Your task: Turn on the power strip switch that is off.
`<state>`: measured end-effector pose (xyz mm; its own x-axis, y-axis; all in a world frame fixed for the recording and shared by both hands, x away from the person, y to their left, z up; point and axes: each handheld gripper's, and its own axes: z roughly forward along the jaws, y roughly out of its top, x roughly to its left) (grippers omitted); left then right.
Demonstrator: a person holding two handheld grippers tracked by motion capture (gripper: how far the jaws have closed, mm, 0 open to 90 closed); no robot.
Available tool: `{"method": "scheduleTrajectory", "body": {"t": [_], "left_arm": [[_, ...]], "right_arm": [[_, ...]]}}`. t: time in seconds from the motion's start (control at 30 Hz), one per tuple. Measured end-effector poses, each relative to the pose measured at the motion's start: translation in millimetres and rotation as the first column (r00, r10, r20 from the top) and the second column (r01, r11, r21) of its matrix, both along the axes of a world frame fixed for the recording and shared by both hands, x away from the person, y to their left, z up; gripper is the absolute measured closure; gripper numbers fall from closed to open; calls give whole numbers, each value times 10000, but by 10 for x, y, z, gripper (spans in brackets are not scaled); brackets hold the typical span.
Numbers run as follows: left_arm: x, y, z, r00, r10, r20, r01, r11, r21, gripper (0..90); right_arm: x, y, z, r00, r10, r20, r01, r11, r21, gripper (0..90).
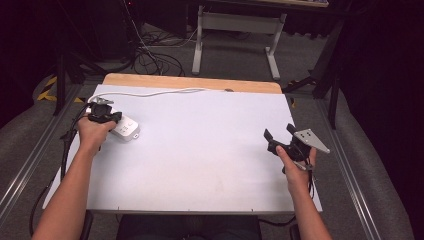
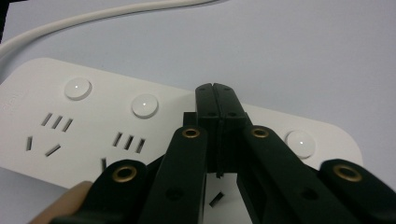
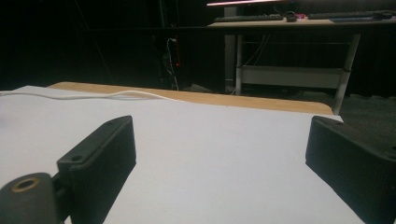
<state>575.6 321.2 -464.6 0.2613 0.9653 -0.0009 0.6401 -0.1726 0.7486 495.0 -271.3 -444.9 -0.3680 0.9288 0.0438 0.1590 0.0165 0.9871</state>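
Two grippers are at work over the white worktop [image 1: 200, 150], and the left one is the busy one. The left gripper [image 2: 215, 88] has its jaws clenched together with nothing between them, and their joined tip hangs just above the white power strip [image 2: 93, 135]. In the left gripper view the strip lies directly under the jaws, with two round buttons to the left of the tip and a third button [image 2: 300, 142] to the right of them. The white cord [image 2: 93, 18] runs away beyond the strip, past the tip of the jaws.

The step in hand looks like pressing a switch on the strip with the closed tip used as a finger. It cannot be told whether the tip already touches the strip. The next move probably calls for a small shift to one side, to bring the tip over a button, and then a short, straight push down.

The right gripper [image 1: 280, 134] waits well apart from the strip, its jaws released and wide, with bare worktop between them.
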Motion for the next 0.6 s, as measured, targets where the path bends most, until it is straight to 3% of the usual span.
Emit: {"method": "scheduleTrajectory", "body": {"t": [0.13, 0.2, 0.23, 0.37, 0.6], "left_arm": [[24, -15, -15, 10000, 16, 48, -15, 9999, -147, 900], [25, 45, -30, 10000, -22, -15, 21, 9972, -748, 900], [27, 65, -29, 9999, -94, -52, 89, 9964, -848, 900], [27, 42, -21, 10000, -54, -49, 51, 9979, -639, 900], [29, 54, -24, 10000, -73, -66, 68, 9969, -790, 900]], "right_arm": [[1, 0, 3, 10000, 10, 14, -10, 10000, -18, 93], [-1, -4, 10, 10000, 11, 81, -11, 10000, 0, 93], [-10, -8, 14, 10000, 3, 53, -3, 10000, 33, 93], [-16, -18, 13, 10000, 7, 80, -7, 10000, 19, 92], [-52, -36, 21, 9999, -94, 89, 94, 10000, -4, 92]]}}
